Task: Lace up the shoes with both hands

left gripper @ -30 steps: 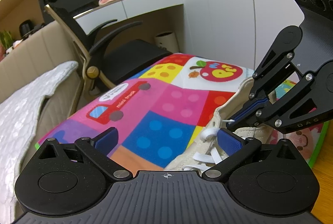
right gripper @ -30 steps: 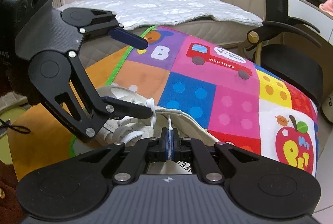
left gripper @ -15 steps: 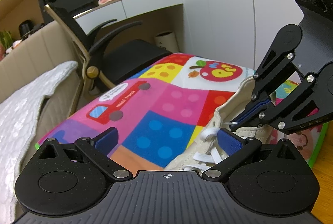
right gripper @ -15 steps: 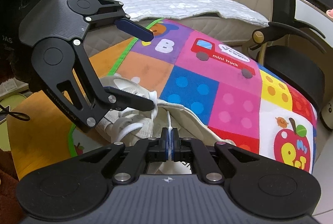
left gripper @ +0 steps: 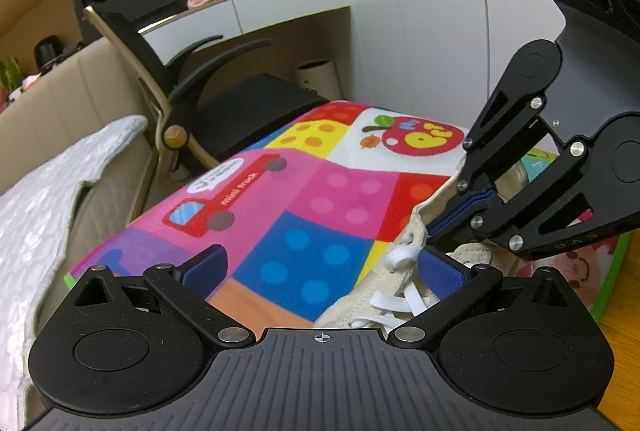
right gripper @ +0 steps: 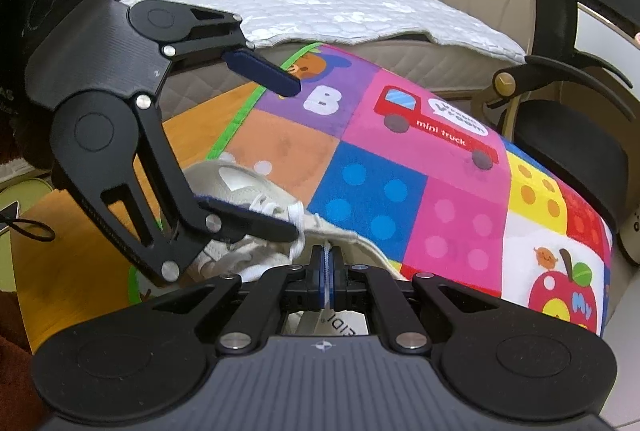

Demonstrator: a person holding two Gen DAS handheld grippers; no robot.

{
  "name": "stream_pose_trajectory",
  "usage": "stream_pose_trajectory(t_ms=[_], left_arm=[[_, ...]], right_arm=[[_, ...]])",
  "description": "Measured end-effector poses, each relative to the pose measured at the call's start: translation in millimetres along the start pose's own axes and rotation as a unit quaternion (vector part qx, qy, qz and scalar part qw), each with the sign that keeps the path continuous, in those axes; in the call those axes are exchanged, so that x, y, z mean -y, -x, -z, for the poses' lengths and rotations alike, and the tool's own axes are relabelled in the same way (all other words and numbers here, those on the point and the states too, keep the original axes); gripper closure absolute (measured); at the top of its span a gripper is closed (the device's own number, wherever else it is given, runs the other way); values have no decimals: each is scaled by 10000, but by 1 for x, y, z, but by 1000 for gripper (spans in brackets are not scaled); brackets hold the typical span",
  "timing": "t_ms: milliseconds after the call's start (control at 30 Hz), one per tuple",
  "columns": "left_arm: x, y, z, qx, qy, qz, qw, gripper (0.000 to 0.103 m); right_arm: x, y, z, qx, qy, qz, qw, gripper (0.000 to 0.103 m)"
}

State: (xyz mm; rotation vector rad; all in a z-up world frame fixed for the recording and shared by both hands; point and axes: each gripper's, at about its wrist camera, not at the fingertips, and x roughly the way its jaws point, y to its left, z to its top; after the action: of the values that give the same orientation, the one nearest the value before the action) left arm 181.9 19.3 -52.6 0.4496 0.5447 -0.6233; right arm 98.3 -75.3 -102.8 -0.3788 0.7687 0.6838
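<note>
White woven lace (right gripper: 327, 263) pinched flat between shut right tongs (right gripper: 327, 281) just above beige canvas shoe (left gripper: 404, 271) on bright foam mat (left gripper: 304, 199); left tongs (left gripper: 320, 267) spread wide, holding nothing, one pad against the lacing. Probably limp, light, slippery, so best gripped near the stiff tip, shoe soft and steadied at its eyelet edge

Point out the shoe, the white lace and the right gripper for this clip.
shoe (right gripper: 224, 187): right wrist view, on the cream toe upper.
white lace (left gripper: 400, 255): left wrist view, on a lace loop by the eyelets.
right gripper (right gripper: 327, 271): right wrist view, between the closed fingers pinching the lace.
</note>
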Motion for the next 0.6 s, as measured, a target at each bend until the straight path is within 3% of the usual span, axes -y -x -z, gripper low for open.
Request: stream_pose_trajectory(t_ms=[167,267,300,333,400,467,500,533,600], left_arm=[[-1,0,2,17,110,16,9999,0],[-3,5,10,36,277,-49,9996,0],[-4,7,14,37,349,-100,9993,0],[-8,11,19,40,477,-133,9988,0],[-16,20,32,67,897,-121,9959,0],[-26,30,46,143,1426,-85,9896,0],[-30,35,53,213,1700,-46,9852,0],[-33,40,60,309,2014,4,9790,0],[-37,46,78,510,2649,30,9629,0]], right_arm=[[3,1,1,72,-165,31,9998,100],[6,4,3,134,-301,60,9994,87],[9,10,6,207,-413,123,9989,78],[12,17,11,317,-515,245,9979,53],[16,36,22,585,-746,458,9944,41],[24,55,34,859,-1078,382,9897,27],[28,65,41,1074,-1317,380,9847,9],[32,73,50,1326,-1564,414,9779,0],[37,85,70,1805,-2073,475,9603,0]])
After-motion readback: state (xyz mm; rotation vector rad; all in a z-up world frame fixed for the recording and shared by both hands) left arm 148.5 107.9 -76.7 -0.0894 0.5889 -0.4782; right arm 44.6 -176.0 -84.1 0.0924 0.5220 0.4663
